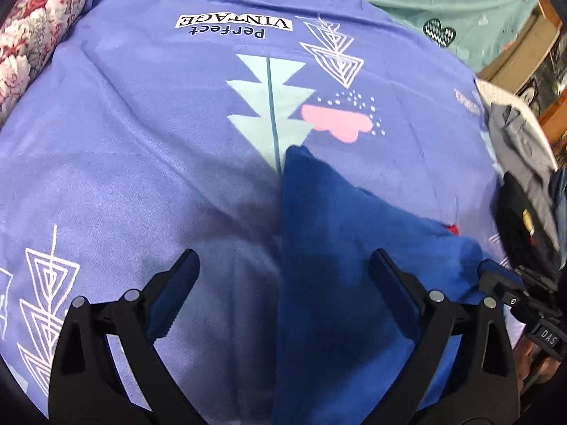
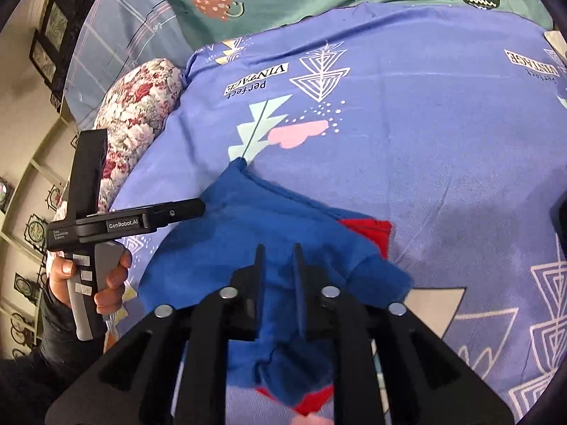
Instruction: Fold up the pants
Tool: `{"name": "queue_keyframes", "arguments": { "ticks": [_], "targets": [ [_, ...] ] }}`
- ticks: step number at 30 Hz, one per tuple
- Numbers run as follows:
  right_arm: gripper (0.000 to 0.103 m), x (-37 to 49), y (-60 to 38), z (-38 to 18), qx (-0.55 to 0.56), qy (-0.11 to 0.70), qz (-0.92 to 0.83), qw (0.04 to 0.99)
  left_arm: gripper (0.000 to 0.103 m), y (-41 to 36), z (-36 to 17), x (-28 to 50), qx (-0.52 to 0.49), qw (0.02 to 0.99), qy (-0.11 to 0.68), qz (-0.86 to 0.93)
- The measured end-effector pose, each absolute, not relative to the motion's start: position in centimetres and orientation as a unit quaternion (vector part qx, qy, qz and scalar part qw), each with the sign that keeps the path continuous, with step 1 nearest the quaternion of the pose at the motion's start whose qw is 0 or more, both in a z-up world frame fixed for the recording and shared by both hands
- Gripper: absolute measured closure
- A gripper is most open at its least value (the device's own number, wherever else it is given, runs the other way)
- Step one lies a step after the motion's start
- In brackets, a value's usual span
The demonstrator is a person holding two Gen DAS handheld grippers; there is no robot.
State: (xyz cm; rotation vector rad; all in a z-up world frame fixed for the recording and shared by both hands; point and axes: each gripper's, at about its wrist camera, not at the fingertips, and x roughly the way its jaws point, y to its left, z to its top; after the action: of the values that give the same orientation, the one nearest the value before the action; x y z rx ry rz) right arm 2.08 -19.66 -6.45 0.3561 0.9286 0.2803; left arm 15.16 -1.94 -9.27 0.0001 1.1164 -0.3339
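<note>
The crumpled blue fleece pants (image 2: 255,233) with red trim lie on my periwinkle printed bedsheet (image 2: 425,148), toward its near edge, well clear of the floral bolster pillow (image 2: 141,113) at the left edge. My right gripper (image 2: 278,258) has its jaws nearly together, pinching a fold of them. My left gripper (image 1: 283,265) hangs released, spread wide over their left edge.

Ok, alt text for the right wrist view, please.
The right claw, nearly closed, pinches a fold of the blue pants with red trim, lying on a purple patterned bedsheet. At left, a hand holds the other black device beside a floral cushion.
</note>
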Motion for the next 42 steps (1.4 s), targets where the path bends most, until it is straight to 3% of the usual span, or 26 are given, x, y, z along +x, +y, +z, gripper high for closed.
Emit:
{"name": "queue_keyframes", "arguments": {
  "ticks": [4,6,8,14,16,21,25,42],
  "targets": [
    [0.082,1.4,-20.8,-7.8,0.194,0.454,0.128,0.86,0.005,-1.2,-10.1,14.7,-0.026,0.829,0.54,-0.141],
    [0.077,0.3,-21.2,-6.8,0.205,0.436,0.14,0.865,0.005,-0.6,-9.3,14.0,-0.042,0.831,0.535,-0.146],
    [0.06,-0.9,-22.0,-6.1,0.227,0.426,0.153,0.862,0.005,-0.1,-8.5,13.1,-0.045,0.832,0.531,-0.153],
    [0.059,-2.9,-20.6,-7.1,0.156,0.458,0.143,0.864,0.005,0.4,-8.2,10.3,-0.036,0.834,0.524,-0.168],
    [0.048,-2.7,-20.8,-8.8,0.181,0.477,0.145,0.848,0.003,0.0,-10.0,10.1,-0.03,0.824,0.545,-0.156],
    [0.043,-3.4,-22.0,-8.1,0.22,0.464,0.15,0.845,0.004,0.9,-9.9,10.0,-0.064,0.809,0.562,-0.162],
    [0.02,-3.6,-23.1,-7.9,0.258,0.453,0.158,0.839,0.004,1.3,-9.5,9.7,-0.058,0.804,0.567,-0.169],
    [0.02,-1.6,-23.5,-10.6,0.314,0.488,0.162,0.798,0.004,1.4,-10.0,9.7,-0.067,0.798,0.574,-0.171]
  ]
}}
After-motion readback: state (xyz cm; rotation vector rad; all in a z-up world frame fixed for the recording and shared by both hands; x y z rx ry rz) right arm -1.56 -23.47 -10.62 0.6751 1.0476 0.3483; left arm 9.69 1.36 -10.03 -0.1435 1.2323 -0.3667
